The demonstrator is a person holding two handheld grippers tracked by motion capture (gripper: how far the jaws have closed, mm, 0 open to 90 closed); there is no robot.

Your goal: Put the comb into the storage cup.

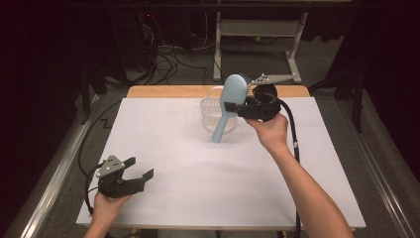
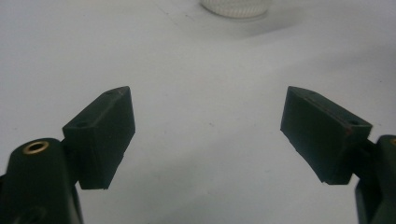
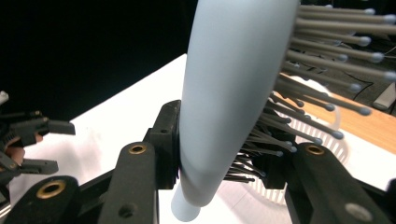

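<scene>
A light blue hairbrush [image 1: 228, 106] hangs in the air above the table's far middle, head up and handle pointing down. My right gripper [image 1: 233, 108] is shut on it near where the head meets the handle. In the right gripper view the brush [image 3: 229, 93] fills the gap between the black jaws, bristles pointing right. Just behind the brush stands a white ribbed basket [image 1: 210, 110]. My left gripper [image 1: 138, 167] rests low at the table's near left, open, with nothing between its pads [image 2: 105, 135]; only bare white tabletop lies ahead of them.
A white sheet [image 1: 198, 168] covers the table, with a wooden strip [image 1: 163, 91] at its far edge. The basket's base [image 2: 233, 7] peeks in at the top of the left gripper view. Cables and a metal stand [image 1: 292, 54] sit on the floor beyond.
</scene>
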